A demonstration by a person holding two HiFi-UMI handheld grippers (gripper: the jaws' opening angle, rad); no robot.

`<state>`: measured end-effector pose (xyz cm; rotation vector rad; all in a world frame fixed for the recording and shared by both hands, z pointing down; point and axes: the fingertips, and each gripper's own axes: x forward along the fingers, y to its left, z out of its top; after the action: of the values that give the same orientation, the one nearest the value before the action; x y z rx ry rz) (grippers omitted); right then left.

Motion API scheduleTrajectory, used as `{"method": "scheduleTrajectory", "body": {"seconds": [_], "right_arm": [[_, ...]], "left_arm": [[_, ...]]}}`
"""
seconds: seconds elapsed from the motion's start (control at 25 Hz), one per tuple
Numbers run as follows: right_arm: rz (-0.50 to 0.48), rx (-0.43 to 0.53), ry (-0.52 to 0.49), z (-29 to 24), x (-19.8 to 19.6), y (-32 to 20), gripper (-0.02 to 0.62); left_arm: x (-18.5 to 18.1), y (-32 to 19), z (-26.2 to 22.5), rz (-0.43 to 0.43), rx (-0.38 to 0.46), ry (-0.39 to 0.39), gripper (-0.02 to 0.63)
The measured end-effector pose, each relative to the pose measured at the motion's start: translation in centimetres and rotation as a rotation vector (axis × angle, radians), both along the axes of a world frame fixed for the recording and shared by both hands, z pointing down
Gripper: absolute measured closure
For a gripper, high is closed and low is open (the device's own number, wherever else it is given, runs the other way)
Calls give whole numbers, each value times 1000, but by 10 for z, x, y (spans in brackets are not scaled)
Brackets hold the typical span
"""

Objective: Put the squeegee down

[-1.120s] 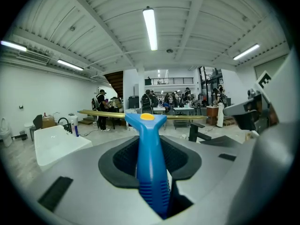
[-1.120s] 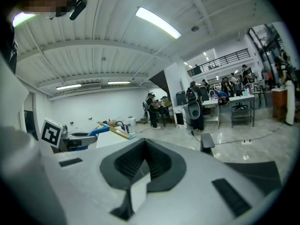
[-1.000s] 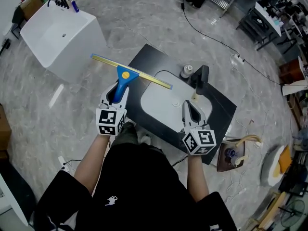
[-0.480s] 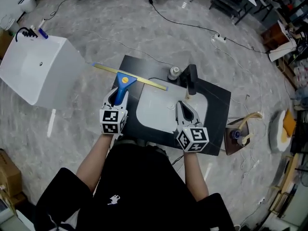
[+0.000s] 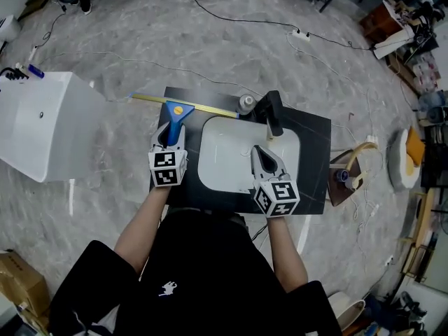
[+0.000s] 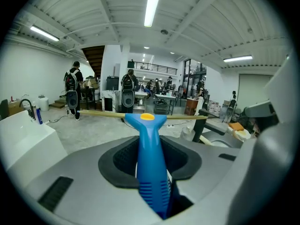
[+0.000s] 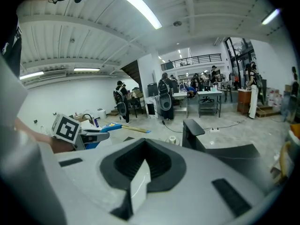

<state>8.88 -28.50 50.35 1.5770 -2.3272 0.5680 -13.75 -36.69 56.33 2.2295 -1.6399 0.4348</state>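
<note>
The squeegee (image 5: 179,111) has a blue handle (image 6: 150,163) and a long yellow blade (image 5: 203,108). My left gripper (image 5: 171,134) is shut on the handle, which fills the gap between the jaws in the left gripper view (image 6: 151,142). The blade stretches across the back left corner of the black countertop (image 5: 315,145) and past its left edge. Whether it touches the top I cannot tell. My right gripper (image 5: 261,151) hangs over the front right of the white basin (image 5: 224,152), shut on nothing (image 7: 143,165).
A black faucet (image 5: 271,114) and a small round bottle (image 5: 246,103) stand behind the basin. A separate white sink unit (image 5: 49,124) stands on the floor to the left. Cables cross the floor behind; a brown board (image 5: 346,180) with clutter lies at the right.
Both grippers have come down closer to the countertop. The squeegee has moved with the left gripper, from above the basin's back rim to the counter's back left corner.
</note>
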Motion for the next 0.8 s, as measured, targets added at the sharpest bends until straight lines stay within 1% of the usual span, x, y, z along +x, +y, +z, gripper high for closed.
{"method": "scheduleTrajectory", "body": {"seconds": [0.28,0.44,0.6,0.8], "right_arm": [[39,-27,-8,10,-11,-17,594],[43,-58,-5,24,-19,-21,594],[37,-89,-8,38,-24,-21,594],[46,-123,-18,51,-26,-21,594]], "left_arm": [[4,-32,30,-16,-70,16,474],[7,-47,49,-28,-94,-1,474],[13,-56,69,-52,-129,-1,472],[21,-66,86,-46,-150,-26,472]]}}
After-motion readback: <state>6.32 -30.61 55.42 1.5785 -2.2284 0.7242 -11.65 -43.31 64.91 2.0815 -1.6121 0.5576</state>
